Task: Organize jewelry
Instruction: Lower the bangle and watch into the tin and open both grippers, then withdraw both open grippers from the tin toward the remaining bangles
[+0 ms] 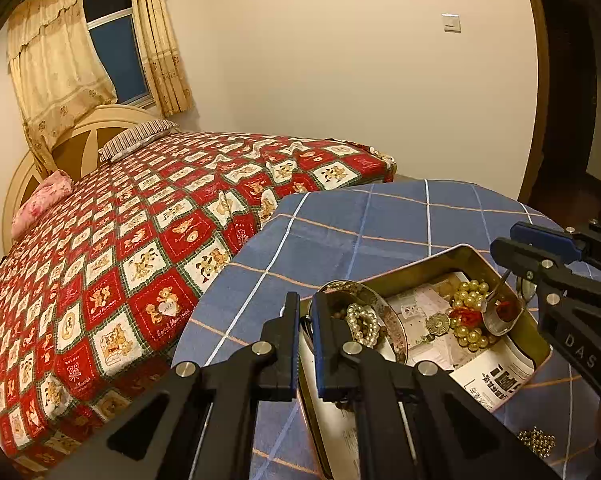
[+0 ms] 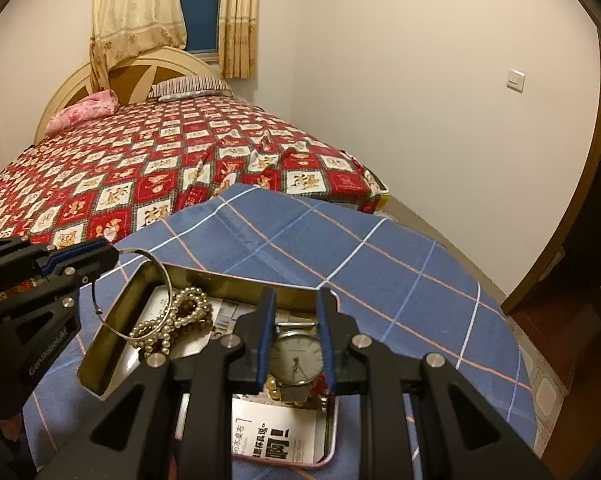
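Lower centre, the left gripper [image 1: 306,344] clamps a bangle [image 2: 156,280] at the tin's [image 1: 420,268] rim; the right gripper [image 2: 294,344] clamps a watch [image 2: 296,356]; open blue cloth [image 2: 340,240] beyond.

Black claws [image 1: 305,344] (blue pads, silver screws)

Each wrist view looks forward along its own claw, close above the tin [image 1: 460,258] on the blue-checked counter [image 1: 340,224], facing the bed [image 1: 140,240] and curtained window [image 1: 116,52]. Both share tin, counter, bed and far wall; each catches the other claw at its edge.
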Tool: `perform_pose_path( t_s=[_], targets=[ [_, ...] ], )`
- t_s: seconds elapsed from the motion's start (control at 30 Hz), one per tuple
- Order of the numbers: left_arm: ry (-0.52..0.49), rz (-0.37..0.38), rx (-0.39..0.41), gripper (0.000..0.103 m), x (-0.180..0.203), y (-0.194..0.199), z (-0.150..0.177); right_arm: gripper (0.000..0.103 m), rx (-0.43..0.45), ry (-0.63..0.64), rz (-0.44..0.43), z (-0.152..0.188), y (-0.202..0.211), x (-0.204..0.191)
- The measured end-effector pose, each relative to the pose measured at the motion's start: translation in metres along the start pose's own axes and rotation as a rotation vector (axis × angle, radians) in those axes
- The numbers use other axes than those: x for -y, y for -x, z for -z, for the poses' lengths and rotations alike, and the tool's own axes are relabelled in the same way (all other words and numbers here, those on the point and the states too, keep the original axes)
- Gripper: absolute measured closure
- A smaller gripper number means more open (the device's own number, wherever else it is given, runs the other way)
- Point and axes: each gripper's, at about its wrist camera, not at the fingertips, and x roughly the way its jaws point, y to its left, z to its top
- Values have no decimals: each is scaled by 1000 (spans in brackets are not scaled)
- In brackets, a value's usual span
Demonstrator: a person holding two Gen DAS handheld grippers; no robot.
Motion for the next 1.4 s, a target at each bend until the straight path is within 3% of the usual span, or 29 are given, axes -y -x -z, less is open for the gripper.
perform_pose_path(
  t_s=[1.1, 1.17, 1.2, 1.23, 1.27, 1.33, 1.4],
  targets=[
    [-16, -9, -57, 97, 10, -27, 14, 79, -79, -12, 28, 21, -27, 6],
    [-26, -33, -78, 96, 11, -30, 15, 72, -82, -16, 34, 22, -26, 8],
    [-26, -42, -85, 93, 11, -31, 15, 59, -78, -19, 34, 22, -25, 9],
    [-26, -50, -88, 79, 11, -31, 15, 53, -73, -20, 37, 23, -23, 9],
    [-25, -63, -80, 55, 10, -29, 16, 45, -67, -18, 46, 24, -21, 9],
    [-25, -91, -50, 26, 8, -24, 18, 44, -64, -18, 52, 25, -17, 10],
    [-30, -100, -33, 24, 6, -19, 19, 44, -64, -22, 54, 27, -15, 11]
  ],
)
